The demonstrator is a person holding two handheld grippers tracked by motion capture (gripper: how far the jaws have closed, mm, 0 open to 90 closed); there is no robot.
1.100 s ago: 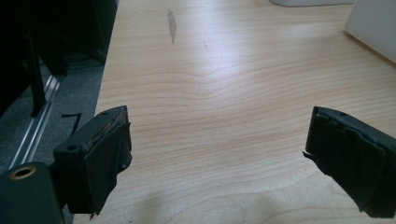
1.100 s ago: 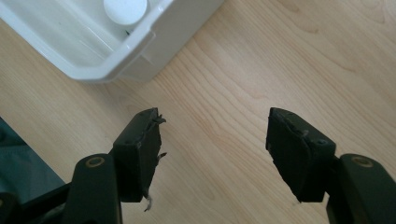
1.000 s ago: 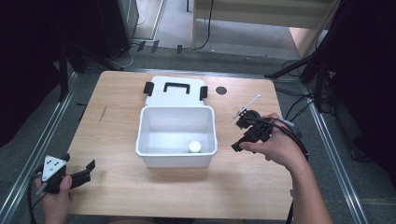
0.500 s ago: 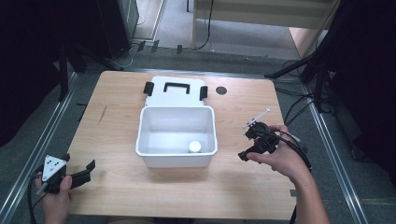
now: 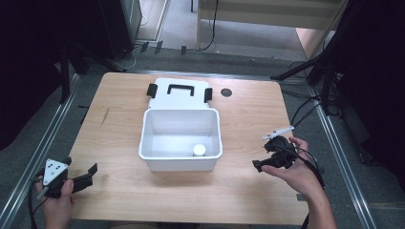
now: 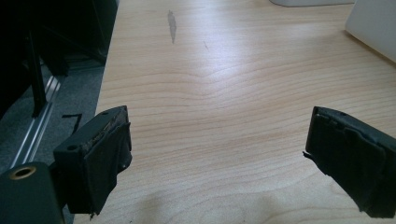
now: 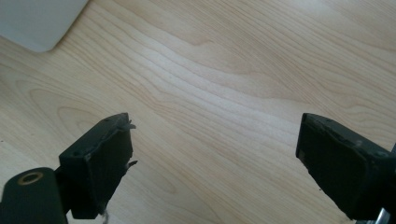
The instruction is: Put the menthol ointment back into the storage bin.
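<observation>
A small white cylinder (image 5: 199,150) sits in the near right corner of the open white bin (image 5: 210,125), whose lid (image 5: 165,96) lies just beyond it. The right gripper (image 5: 261,163), its jaws just spread wide with nothing between them, hovers right of the bin (apparently done delivering). The left gripper (image 5: 90,172) waits released at the near left corner of the table (image 5: 248,114).

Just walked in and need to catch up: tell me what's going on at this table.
A person works at a wooden table with a gripper in each hand. A white bin stands open in the middle with a small white round thing inside, its lid lying behind it. The right gripper is over bare wood to the bin's right; its jaws have just been opening and have nothing between them. The left gripper sits open and empty at the near left corner.
</observation>
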